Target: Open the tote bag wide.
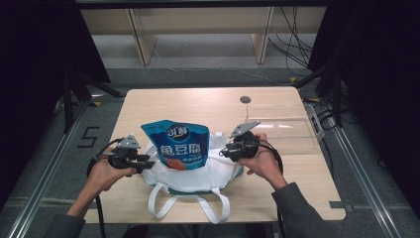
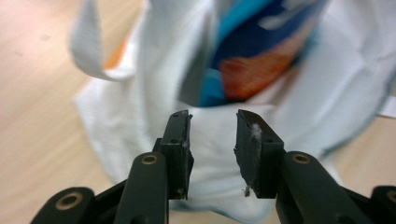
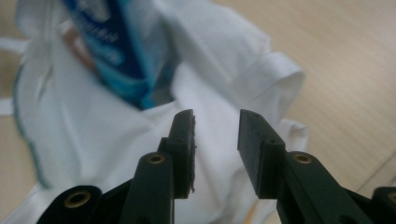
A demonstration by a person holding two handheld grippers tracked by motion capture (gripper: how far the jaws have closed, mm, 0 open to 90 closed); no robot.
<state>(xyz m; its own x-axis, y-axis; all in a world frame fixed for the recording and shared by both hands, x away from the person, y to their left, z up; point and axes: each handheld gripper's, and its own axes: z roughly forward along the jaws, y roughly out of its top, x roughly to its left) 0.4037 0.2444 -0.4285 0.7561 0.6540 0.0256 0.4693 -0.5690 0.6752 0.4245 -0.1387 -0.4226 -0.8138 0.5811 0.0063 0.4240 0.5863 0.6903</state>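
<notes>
**Snack pouch sitting in the tote, both grippers off the cloth**

So here's the setup: a white tote bag (image 1: 190,173) lies crumpled near the person's edge of the wooden table (image 1: 277,106), its two handle loops spilling toward the front edge. Sticking up out of its mouth is a blue snack pouch (image 1: 177,144) with white lettering and an orange patch lower down. About the top half of the pouch is clear of the cloth, the bottom is down inside the bag.

The left gripper (image 1: 141,162) is at the bag's left side, jaws pointing in toward it. In the left gripper view the jaws are parted a moderate way (not wide, not pinched) with nothing between the pads, just the white fabric lying past them, and a bit of white fluff stuck on one pad.

The right gripper (image 1: 224,152) is at the bag's right side, near the pouch's upper right corner. Same story in the right gripper view: jaws parted a moderate gap, nothing clamped, folded white cloth and the pouch's blue edge beyond the tips.

Farther back on the right of the table sits a clear plastic tray (image 1: 285,130), well apart from the bag.
</notes>
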